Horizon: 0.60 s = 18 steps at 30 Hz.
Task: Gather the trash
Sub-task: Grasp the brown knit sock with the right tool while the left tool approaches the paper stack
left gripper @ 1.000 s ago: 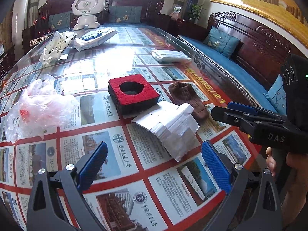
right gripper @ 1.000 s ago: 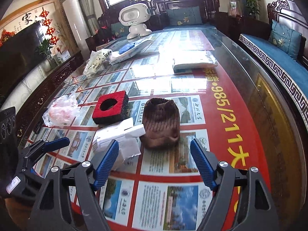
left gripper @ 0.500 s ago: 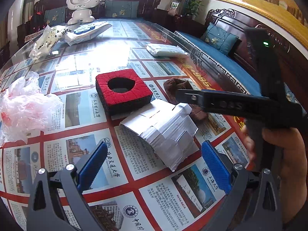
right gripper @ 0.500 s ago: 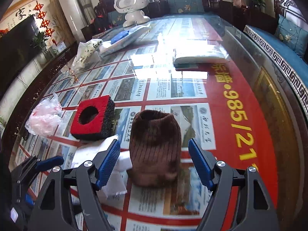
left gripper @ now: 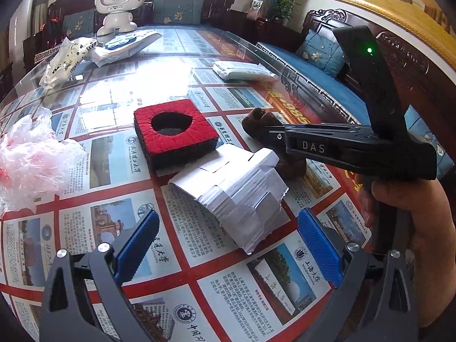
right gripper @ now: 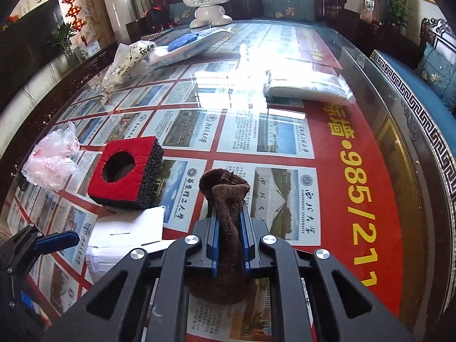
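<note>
From the left wrist camera, the left tool (left gripper: 228, 245) stood with its blue pads wide apart and nothing between them, poised above the glass-topped worktop (left gripper: 171, 285) covered in printed university panels. Just ahead of it lay a crumpled stack of white folded paper (left gripper: 236, 191), touching a square red-and-black foam block with a round hole (left gripper: 173, 131). A crinkled pink-white plastic bag (left gripper: 31, 162) sat well to the left. A person's hand (left gripper: 413, 222) held the black right tool, which reached in from the right; its tip met the brown knitted cloth pouch (left gripper: 258, 118) behind the paper.

From the right wrist camera, the right tool (right gripper: 229, 242) had just been closing and was clamped on the brown knitted cloth pouch (right gripper: 225, 199), the fabric pinched narrow between the blue pads, with its bunched end sticking out beyond them. Its lower part rested on the worktop (right gripper: 356, 171). The foam block (right gripper: 125, 171) lay to its left, the white paper (right gripper: 128, 233) near that, and the plastic bag (right gripper: 51, 159) farther left. A flat white packet (right gripper: 307, 85) lay far across the worktop.
</note>
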Each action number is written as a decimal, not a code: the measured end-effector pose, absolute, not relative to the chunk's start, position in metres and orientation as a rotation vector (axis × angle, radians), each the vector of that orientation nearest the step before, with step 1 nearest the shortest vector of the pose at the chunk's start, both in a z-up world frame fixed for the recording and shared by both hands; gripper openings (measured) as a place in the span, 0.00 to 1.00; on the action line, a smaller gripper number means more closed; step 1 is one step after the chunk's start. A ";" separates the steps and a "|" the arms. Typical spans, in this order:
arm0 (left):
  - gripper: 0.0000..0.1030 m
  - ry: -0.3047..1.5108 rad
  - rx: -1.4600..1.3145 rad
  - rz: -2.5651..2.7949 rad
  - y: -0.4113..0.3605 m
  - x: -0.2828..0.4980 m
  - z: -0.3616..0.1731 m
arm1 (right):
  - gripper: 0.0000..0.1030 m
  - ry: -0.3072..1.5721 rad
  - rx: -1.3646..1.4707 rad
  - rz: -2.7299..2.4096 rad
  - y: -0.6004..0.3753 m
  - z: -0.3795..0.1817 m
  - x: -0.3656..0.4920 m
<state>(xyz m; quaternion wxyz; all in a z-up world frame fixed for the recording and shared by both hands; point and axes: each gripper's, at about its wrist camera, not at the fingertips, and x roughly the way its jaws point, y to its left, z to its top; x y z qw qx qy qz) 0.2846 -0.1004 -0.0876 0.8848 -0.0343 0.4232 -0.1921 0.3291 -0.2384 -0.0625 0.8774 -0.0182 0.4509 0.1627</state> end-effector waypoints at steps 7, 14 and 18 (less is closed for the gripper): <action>0.95 0.884 -0.081 -0.399 -0.107 0.292 -0.086 | 0.11 0.897 0.010 0.328 -0.264 -0.053 0.316; 0.95 0.907 -0.158 -0.386 -0.111 0.307 -0.091 | 0.12 0.852 0.046 0.289 -0.310 -0.039 0.301; 0.95 0.910 -0.190 -0.379 -0.115 0.311 -0.091 | 0.12 0.840 0.072 0.292 -0.322 -0.038 0.295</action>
